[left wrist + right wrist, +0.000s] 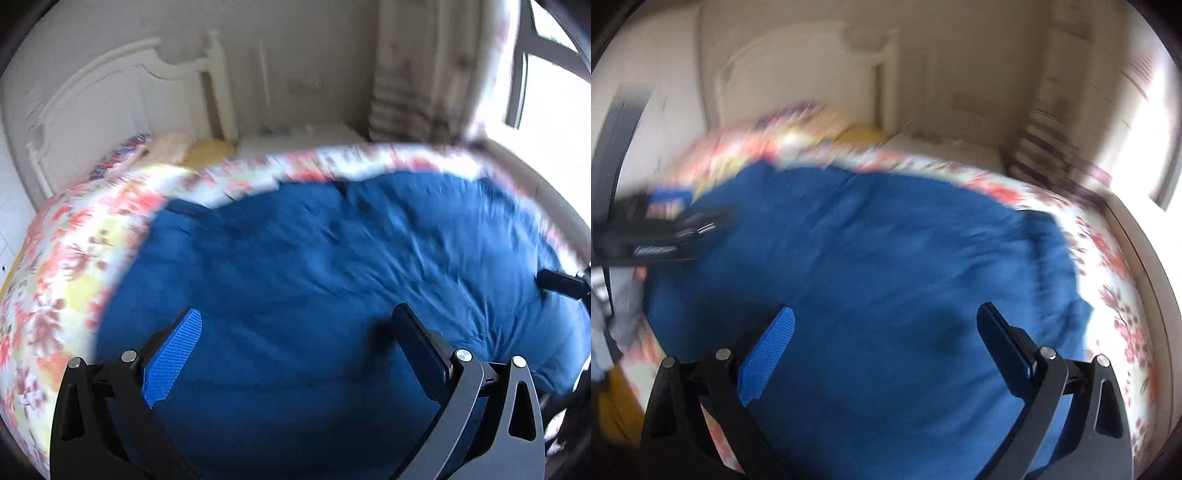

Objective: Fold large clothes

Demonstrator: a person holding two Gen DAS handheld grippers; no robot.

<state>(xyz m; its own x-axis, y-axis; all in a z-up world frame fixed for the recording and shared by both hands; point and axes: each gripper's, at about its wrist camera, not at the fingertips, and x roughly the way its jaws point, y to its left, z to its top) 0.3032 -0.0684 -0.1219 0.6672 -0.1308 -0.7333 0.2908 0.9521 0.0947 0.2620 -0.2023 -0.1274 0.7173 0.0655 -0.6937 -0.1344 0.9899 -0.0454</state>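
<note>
**Both claws open above the blue garment**

Left gripper (295, 325) and right gripper (884, 325) are each standing with jaws spread wide and nothing between them; we are hovering both over the blue garment (314, 266) rather than gripping it. In each wrist view the ribbed blue pad (173, 358) is showing on one finger, the other finger appearing dark.

Directly beyond the fingertips, the garment is lying spread across the floral bedspread (70, 266), covering most of the near part of the bed. Its surface is looking puffy and creased, so we are judging it soft, bulky and fairly light, likely to sag and slide when lifted. A thin edge or corner, such as the hem near the right side (1067, 295), is probably offering a surer pinch than the thick middle. Motion blur is hiding seams and any fastenings.

Farther back, pillows (177, 147) are resting against the white headboard (110, 81), and a bright window (554, 103) is lighting the far right.
</note>
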